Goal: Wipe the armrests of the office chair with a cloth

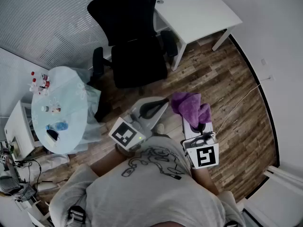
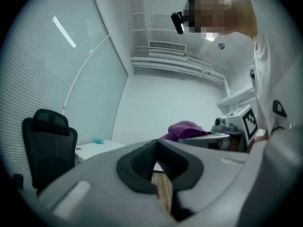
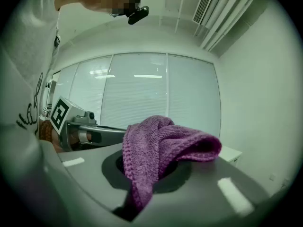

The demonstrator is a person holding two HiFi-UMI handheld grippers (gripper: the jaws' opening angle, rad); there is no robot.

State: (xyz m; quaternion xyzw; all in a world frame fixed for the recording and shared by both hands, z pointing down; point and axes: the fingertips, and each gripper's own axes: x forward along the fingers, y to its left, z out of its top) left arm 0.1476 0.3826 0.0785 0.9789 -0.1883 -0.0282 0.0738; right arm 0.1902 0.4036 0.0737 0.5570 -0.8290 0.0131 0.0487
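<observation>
seen from above, a person holds two tools close to the body. the right hand-held gripper (image 1: pixel 193 121) is clamped on a bunched purple cloth (image 1: pixel 189 107), which droops over its jaws. the left hand-held gripper (image 1: pixel 163 103) has its jaws pinched together on nothing. ahead, on the wooden floor (image 1: pixel 222 79), stands a black office chair (image 1: pixel 135 46), well apart from the cloth, its armrests (image 1: pixel 169 44) untouched. this looks like the approach step: next, the cloth needs carrying forward and down onto one armrest's top.
</observation>
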